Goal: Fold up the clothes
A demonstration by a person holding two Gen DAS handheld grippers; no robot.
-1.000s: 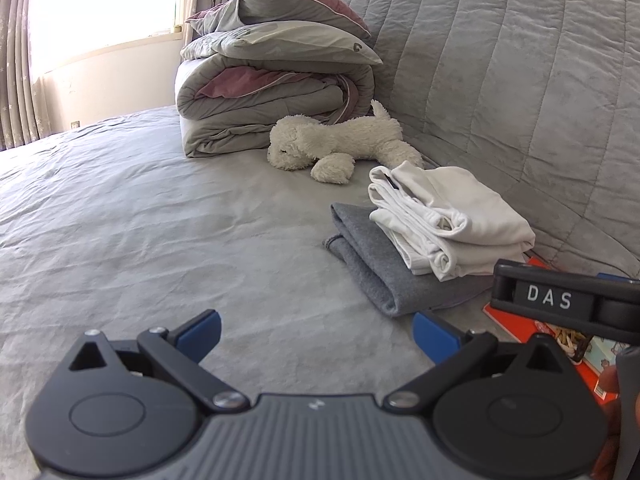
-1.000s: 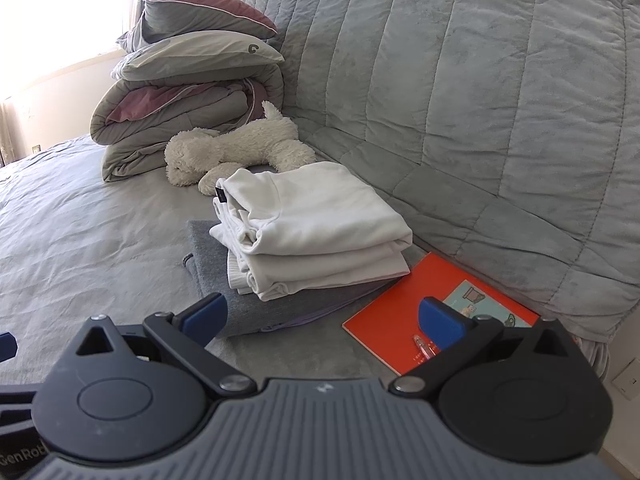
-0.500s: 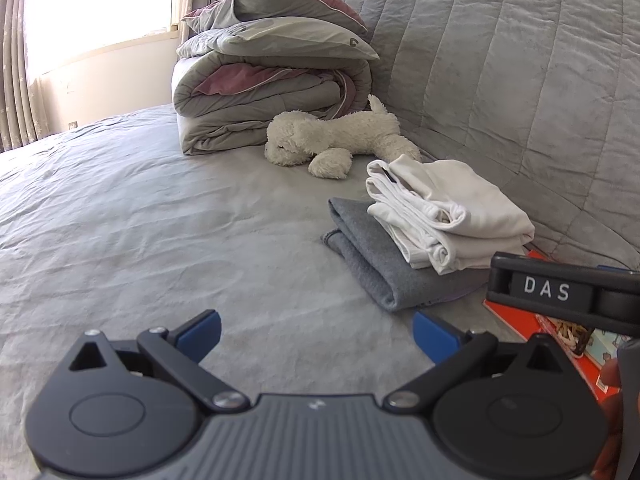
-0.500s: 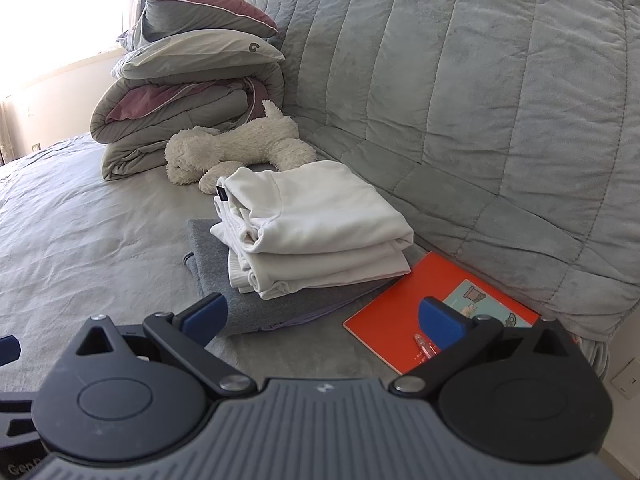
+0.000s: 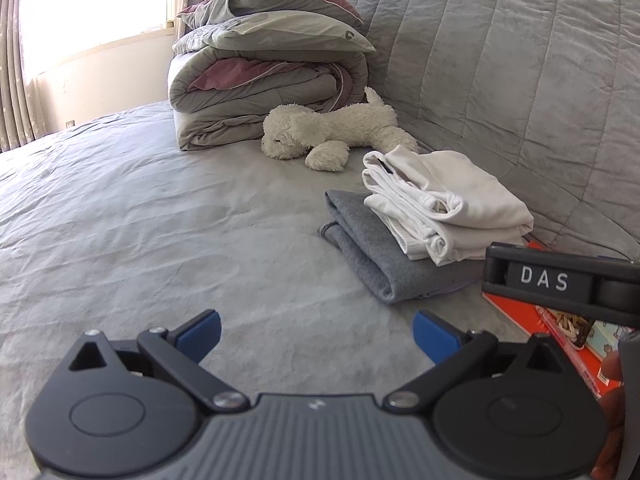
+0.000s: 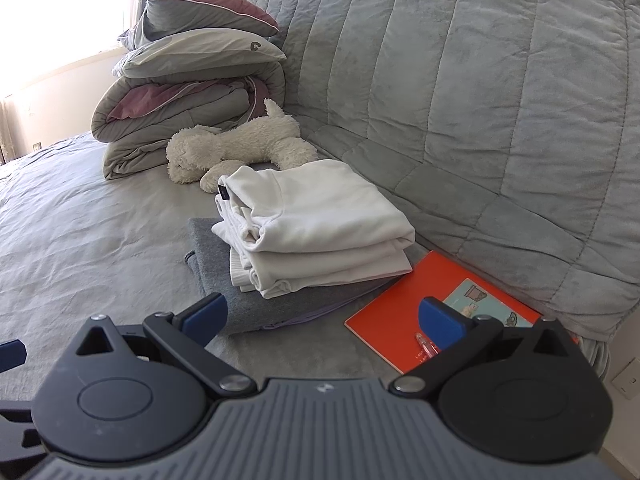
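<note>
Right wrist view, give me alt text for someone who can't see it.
A folded white garment lies on a folded grey garment on a grey bed, beside an orange book. The open right hand-held gripper hovers in front, holding nothing.

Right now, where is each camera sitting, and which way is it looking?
Left wrist: sits on the left tool, low over the bed, facing the white clothes; its open blue fingers show, plus the right tool's side.
Right wrist: sits on the right tool, facing the white clothes and orange book; its open fingers show.
Both share the clothes, toy dog and folded duvet.
</note>
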